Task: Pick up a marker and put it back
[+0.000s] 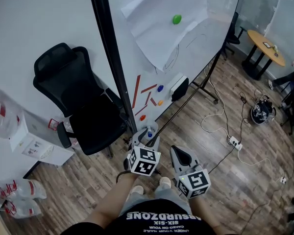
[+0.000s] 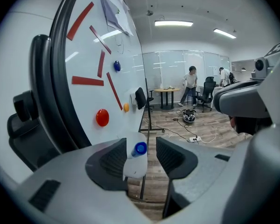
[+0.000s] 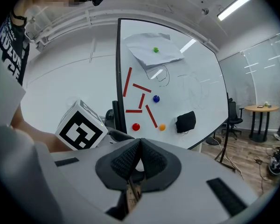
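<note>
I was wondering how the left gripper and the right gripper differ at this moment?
On the left gripper the fingers stand apart; on the right gripper the fingers are pressed together. The left gripper has a blue-capped marker between its fingers, leaning on one with a gap at the other; the right gripper has nothing between its fingers. Both are grey with dark ribbed fingers.

Facing, just beyond the left hand-held gripper (image 1: 148, 135), a whiteboard (image 1: 201, 48) carrying red strips (image 1: 135, 91), a blue magnet (image 1: 160, 88), an orange magnet (image 1: 160, 102), a red magnet (image 1: 142, 117), a black eraser (image 1: 179, 88) and a paper sheet (image 1: 152, 33) hanging under a green magnet (image 1: 177, 19). Passing a black office chair (image 1: 83, 102) standing left of that hand-held gripper. Spotting, well right of it, a power strip (image 1: 233, 142) lying on the wood floor (image 1: 245, 190), and a round table (image 1: 266, 45) standing farther off.
</note>
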{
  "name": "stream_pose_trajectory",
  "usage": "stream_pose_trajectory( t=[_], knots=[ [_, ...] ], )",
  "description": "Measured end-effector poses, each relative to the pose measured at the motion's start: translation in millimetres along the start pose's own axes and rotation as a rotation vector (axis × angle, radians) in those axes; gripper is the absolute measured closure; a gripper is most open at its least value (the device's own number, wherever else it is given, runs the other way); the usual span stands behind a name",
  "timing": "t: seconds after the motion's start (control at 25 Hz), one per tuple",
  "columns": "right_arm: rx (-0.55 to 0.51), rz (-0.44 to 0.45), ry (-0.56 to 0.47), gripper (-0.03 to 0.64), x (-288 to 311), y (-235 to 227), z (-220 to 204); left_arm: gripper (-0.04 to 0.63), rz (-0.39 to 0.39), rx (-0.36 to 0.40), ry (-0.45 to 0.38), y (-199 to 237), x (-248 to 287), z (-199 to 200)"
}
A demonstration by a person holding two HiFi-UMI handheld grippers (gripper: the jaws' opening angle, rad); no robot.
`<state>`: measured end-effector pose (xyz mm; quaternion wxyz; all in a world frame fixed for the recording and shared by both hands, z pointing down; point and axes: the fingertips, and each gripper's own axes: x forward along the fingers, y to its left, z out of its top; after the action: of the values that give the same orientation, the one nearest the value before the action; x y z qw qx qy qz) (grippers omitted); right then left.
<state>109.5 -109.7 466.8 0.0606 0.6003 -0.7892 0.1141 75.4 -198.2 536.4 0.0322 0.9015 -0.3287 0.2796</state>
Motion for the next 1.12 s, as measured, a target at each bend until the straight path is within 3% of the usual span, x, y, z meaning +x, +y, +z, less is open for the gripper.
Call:
stream_pose_trajectory(
  t=[0.4, 0.6, 1.12],
  knots=[
    [0.010, 0.004, 0.006, 0.620, 2, 2, -3, 0.425, -0.006, 0.013, 0.036, -1, 6, -6],
    [0.013, -0.002, 0.007, 0.620, 0, 1, -4, 0.480, 0.001, 0.019, 0.033, 1, 7, -7],
    [0.020, -0.001, 0.004, 0.620, -2, 4, -3, 0.514, 0.032, 0.027, 0.026, 10, 2, -5]
  ],
)
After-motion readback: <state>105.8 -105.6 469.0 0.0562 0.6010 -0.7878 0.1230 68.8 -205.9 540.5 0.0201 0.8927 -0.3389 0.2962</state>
